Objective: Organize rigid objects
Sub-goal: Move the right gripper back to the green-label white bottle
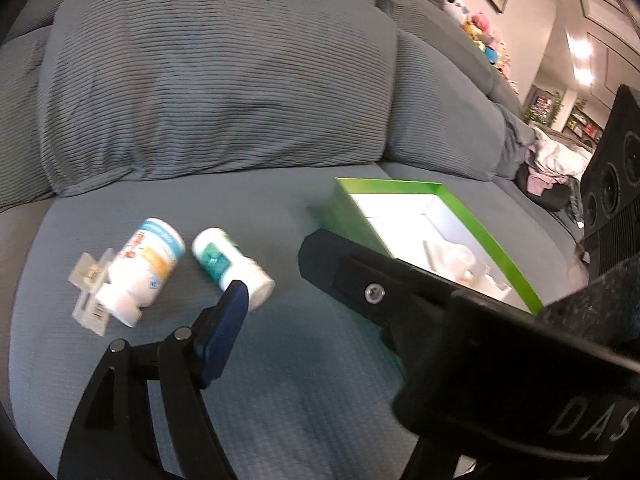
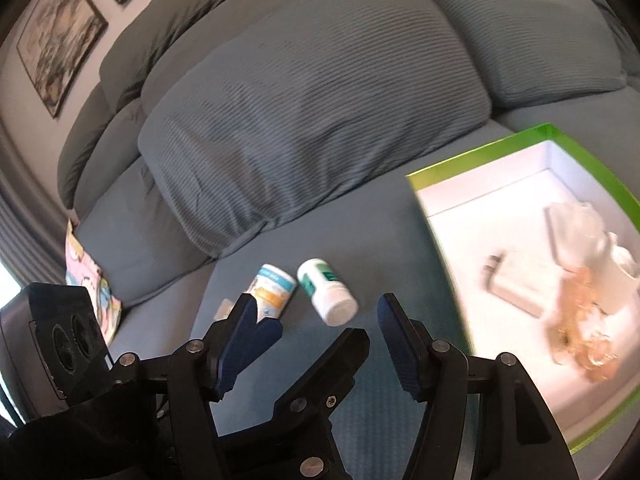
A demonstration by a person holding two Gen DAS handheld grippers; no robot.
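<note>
Two white bottles lie on the grey sofa seat: one with a blue and orange label [image 1: 148, 268] [image 2: 272, 292], one with a green label [image 1: 230, 268] [image 2: 326, 292]. A clear plastic piece [image 1: 90, 284] lies against the first bottle. To their right stands an open green box [image 1: 472, 232] [image 2: 480, 148] with white items and an amber translucent thing [image 2: 580, 340] inside. My left gripper [image 2: 312, 334] is open just short of the bottles, its blue pad [image 1: 228, 332] near the green-label bottle's cap. My right gripper [image 2: 318, 320] is open beside it and holds nothing; its black finger [image 1: 340, 276] crosses the left wrist view.
Large ribbed grey cushions [image 1: 216, 92] back the seat right behind the bottles. A colourful packet [image 2: 90, 280] leans at the sofa's left end. Plush toys [image 1: 480, 28] sit on the sofa back at the far right, with clothes [image 1: 552, 160] beyond the box.
</note>
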